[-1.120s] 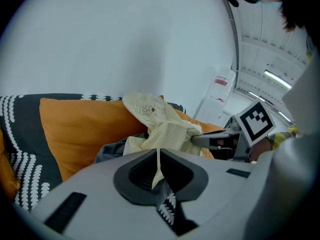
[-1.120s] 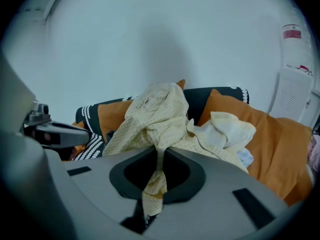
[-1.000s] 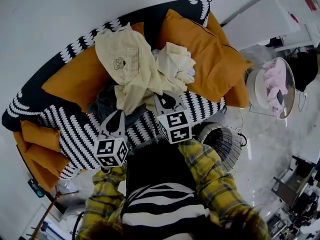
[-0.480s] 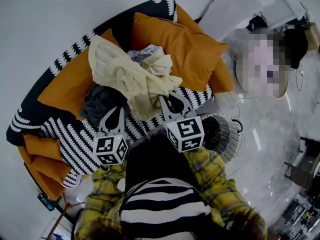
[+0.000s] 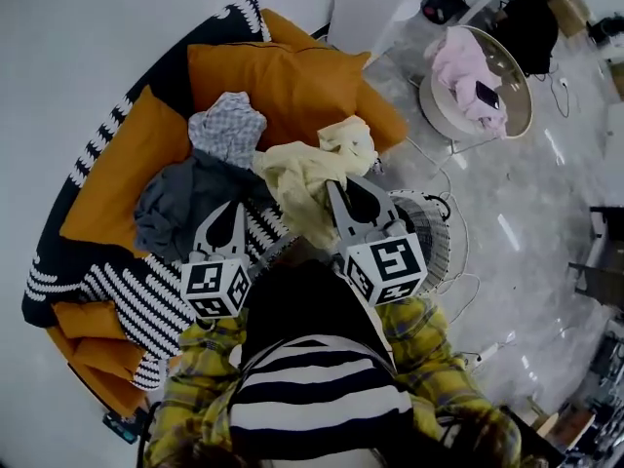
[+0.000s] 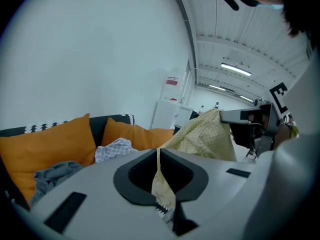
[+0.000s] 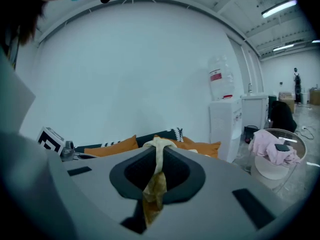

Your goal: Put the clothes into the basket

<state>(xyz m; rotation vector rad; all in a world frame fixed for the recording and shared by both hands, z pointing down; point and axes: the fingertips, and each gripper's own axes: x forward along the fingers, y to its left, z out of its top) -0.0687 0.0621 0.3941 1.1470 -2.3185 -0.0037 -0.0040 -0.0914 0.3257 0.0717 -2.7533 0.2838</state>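
Observation:
A pale yellow garment (image 5: 304,175) hangs bunched between my two grippers above the sofa's front edge. My left gripper (image 5: 237,209) is shut on one edge of it, and a strip of yellow cloth (image 6: 160,180) shows pinched between its jaws. My right gripper (image 5: 335,186) is shut on another part, with twisted cloth (image 7: 158,165) clamped in its jaws. The dark wire basket (image 5: 434,253) stands on the floor just right of the right gripper. A grey garment (image 5: 177,201) and a checked white one (image 5: 226,125) lie on the sofa.
The sofa (image 5: 107,286) is black with white pattern and carries big orange cushions (image 5: 278,76). A round white tub (image 5: 507,115) holding pink cloth (image 5: 466,64) stands at the far right. A water dispenser (image 7: 223,115) stands by the wall. Cables lie on the floor by the basket.
Both grippers have lifted the yellow garment off the sofa pile and carried it right, toward the basket. The grey and checked garments beneath are now uncovered.

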